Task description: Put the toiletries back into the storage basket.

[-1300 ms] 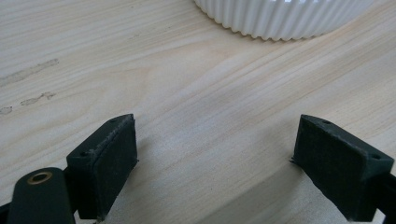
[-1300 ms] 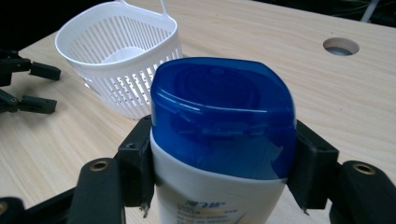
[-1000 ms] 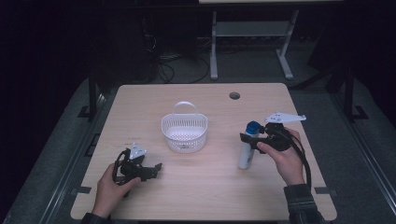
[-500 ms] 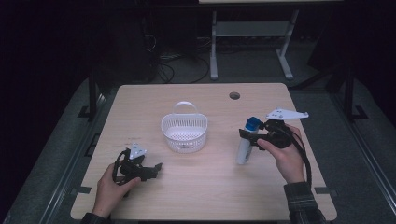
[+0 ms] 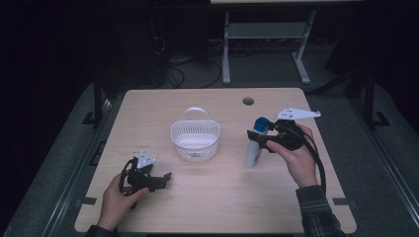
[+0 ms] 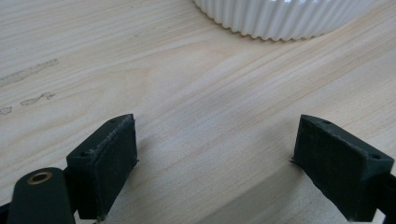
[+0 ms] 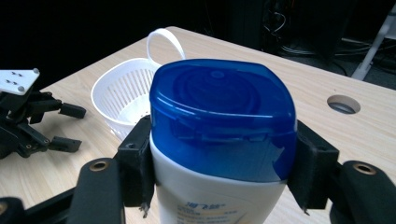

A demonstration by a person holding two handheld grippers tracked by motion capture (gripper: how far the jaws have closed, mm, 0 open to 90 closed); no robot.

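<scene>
High view, pale wood table (image 5: 207,207), dark room

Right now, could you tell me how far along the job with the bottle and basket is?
Done: the right gripper is clamped on the blue-capped bottle below its cap. In hand: the bottle, apparently just above the table. Left: the white basket is empty; the left gripper rests open.
</scene>
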